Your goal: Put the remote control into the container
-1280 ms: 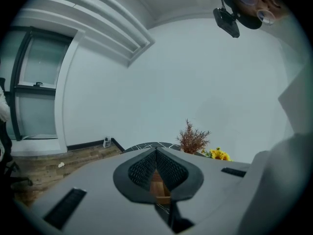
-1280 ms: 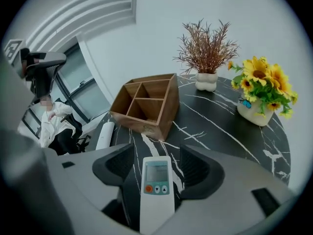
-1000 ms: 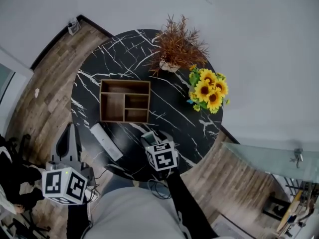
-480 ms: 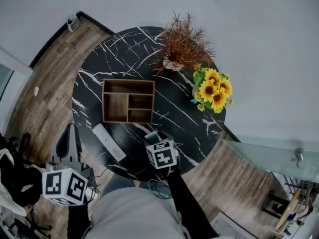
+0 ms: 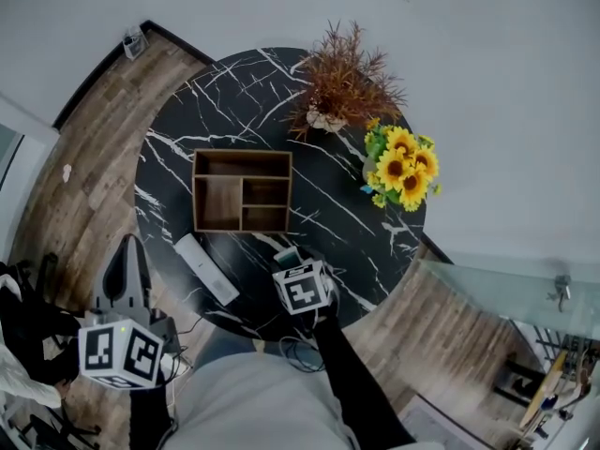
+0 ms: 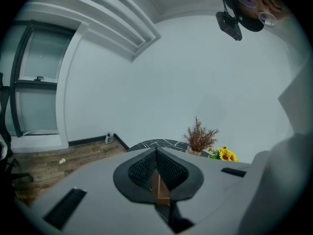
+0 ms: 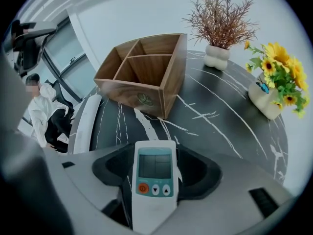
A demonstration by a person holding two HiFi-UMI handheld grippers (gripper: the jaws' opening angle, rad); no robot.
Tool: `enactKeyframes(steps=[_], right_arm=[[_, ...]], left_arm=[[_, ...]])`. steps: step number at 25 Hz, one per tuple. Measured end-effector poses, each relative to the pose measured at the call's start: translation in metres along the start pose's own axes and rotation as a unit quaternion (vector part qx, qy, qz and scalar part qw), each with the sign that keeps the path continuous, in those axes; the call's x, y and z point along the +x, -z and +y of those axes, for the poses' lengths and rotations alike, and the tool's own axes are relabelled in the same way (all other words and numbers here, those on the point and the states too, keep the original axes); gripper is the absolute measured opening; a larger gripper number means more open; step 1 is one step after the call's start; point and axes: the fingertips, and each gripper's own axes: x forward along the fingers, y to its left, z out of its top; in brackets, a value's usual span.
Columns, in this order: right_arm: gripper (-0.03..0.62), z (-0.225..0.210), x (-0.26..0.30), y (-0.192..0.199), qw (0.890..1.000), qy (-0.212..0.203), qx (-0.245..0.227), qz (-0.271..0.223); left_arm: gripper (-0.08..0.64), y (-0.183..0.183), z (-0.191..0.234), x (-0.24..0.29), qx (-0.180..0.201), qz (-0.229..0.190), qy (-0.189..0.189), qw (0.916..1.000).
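Observation:
A white remote control (image 7: 155, 180) with a small screen and an orange button is gripped lengthwise by my right gripper (image 7: 155, 151), which is shut on it. In the head view this gripper (image 5: 289, 261) hovers over the near edge of the table, just in front of the wooden container (image 5: 242, 191). The container (image 7: 142, 72) is an open wooden box with several compartments, all of them showing bare wood. My left gripper (image 5: 127, 275) hangs off the table at the lower left. Its jaws are shut with nothing between them (image 6: 156, 153), aimed at the far wall.
A second, long white remote (image 5: 204, 267) lies on the black marble table (image 5: 337, 223), left of my right gripper. A dried plant in a white pot (image 5: 337, 87) and a vase of sunflowers (image 5: 401, 167) stand at the far right. A seated person (image 7: 41, 111) is off to the left.
My right gripper with the remote has edged slightly toward the container. The left gripper has stayed where it was.

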Motion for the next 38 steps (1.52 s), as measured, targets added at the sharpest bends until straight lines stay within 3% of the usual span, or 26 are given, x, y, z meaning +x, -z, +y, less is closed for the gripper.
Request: enactKeyframes(steps=[11,38], right_arm=[[0.272,-0.006,-0.001,0.006,0.999,0.019,-0.014,0.035],[0.256,-0.016,-0.060,-0.041,0.993,0.044,-0.032,-0.102]], left_arm=[[0.009,0.002,-0.003,0.000,-0.008,-0.007,0.000,0.9999],[0.009,-0.007,-0.004,-0.026,-0.017,-0.040,-0.014,0.9990]])
